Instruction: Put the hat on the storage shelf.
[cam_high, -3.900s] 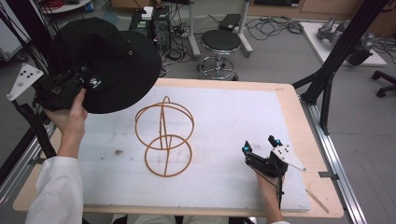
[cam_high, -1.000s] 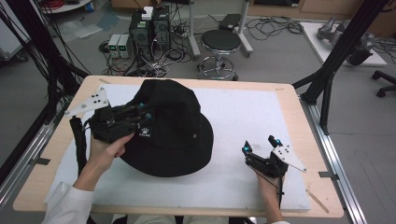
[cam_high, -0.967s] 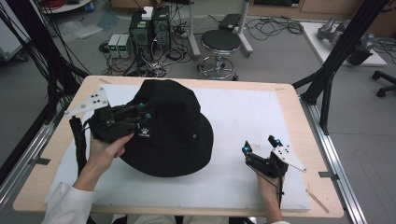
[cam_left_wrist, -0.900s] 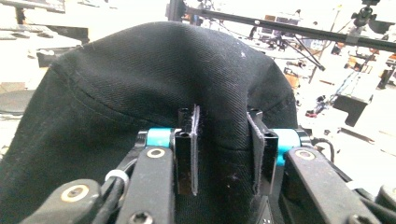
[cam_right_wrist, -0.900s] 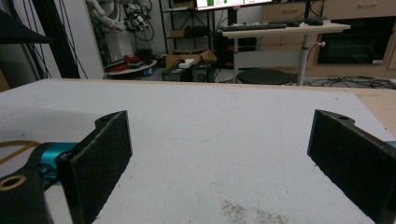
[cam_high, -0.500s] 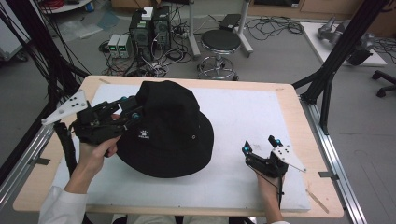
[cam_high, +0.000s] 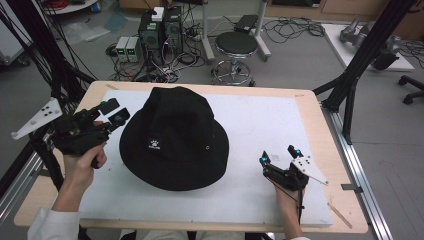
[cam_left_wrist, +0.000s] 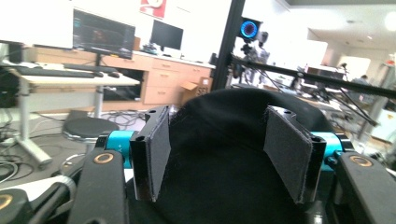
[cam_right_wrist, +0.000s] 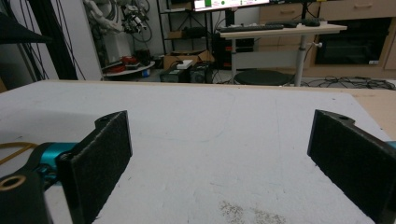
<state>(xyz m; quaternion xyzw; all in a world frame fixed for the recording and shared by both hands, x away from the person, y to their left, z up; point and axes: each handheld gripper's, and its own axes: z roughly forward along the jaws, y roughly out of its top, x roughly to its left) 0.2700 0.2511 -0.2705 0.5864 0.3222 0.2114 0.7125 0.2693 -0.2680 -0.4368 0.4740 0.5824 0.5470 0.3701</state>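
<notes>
A black bucket hat (cam_high: 175, 137) with a small white logo sits crown-up in the middle of the white mat (cam_high: 270, 120). My left gripper (cam_high: 114, 111) hovers just off the hat's left brim, open and holding nothing. In the left gripper view the hat's crown (cam_left_wrist: 233, 112) rises beyond the parted jaws of the left gripper (cam_left_wrist: 223, 149). My right gripper (cam_high: 278, 155) rests open on the mat at the front right, well apart from the hat. In the right gripper view the right gripper (cam_right_wrist: 224, 154) has bare mat (cam_right_wrist: 210, 116) between its pads.
Black frame poles stand off the table's left (cam_high: 55, 70) and right (cam_high: 355, 75) sides. A stool (cam_high: 235, 47) and computer boxes (cam_high: 160, 30) sit on the floor beyond the far edge. Bare mat lies to the right of the hat.
The hat came down from the upper left over an orange wire stand, which it now hides. In the last second my left gripper left the brim and drew back left. The right gripper stayed still.
</notes>
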